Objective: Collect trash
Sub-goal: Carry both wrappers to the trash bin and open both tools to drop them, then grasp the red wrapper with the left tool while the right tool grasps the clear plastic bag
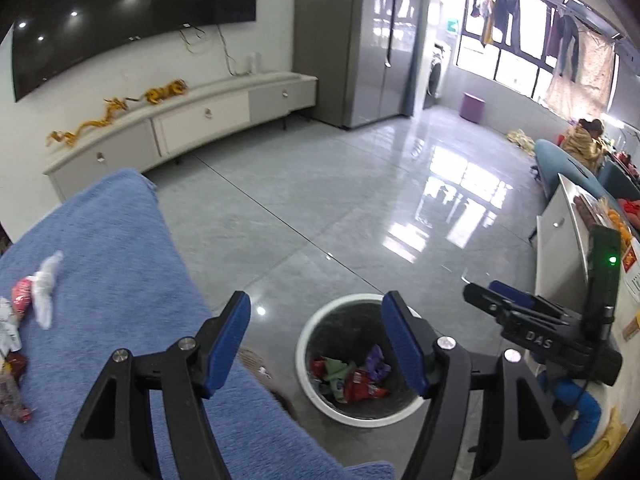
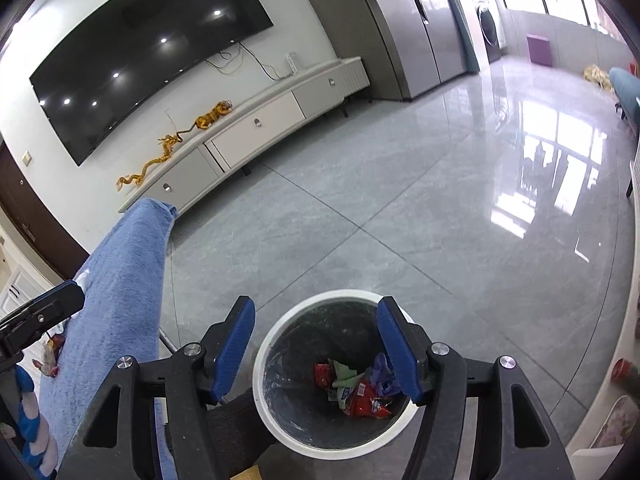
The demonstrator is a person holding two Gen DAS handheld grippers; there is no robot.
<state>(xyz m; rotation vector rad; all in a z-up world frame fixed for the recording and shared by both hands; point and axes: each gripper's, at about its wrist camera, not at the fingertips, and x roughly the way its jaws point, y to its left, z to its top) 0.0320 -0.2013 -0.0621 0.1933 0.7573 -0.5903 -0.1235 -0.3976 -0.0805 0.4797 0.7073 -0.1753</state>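
A white-rimmed trash bin point(image 1: 316, 332) stands on the floor, also in the right wrist view point(image 2: 272, 344), and holds several crumpled wrappers point(image 1: 352, 376) point(image 2: 360, 388). My left gripper point(image 1: 316, 344) is open and empty, above the bin's left side. My right gripper point(image 2: 316, 344) is open and empty, directly over the bin. The right gripper also shows at the right of the left wrist view point(image 1: 508, 304). More wrappers point(image 1: 36, 296) lie on the blue cloth surface point(image 1: 112, 264) at the left, among them a white one and a red one.
A white TV cabinet point(image 1: 208, 116) with a yellow dragon toy point(image 1: 96, 120) runs along the far wall under a TV point(image 1: 132, 12). A white cabinet point(image 1: 560, 248) stands at the right. Glossy grey floor point(image 1: 360, 200) lies beyond the bin.
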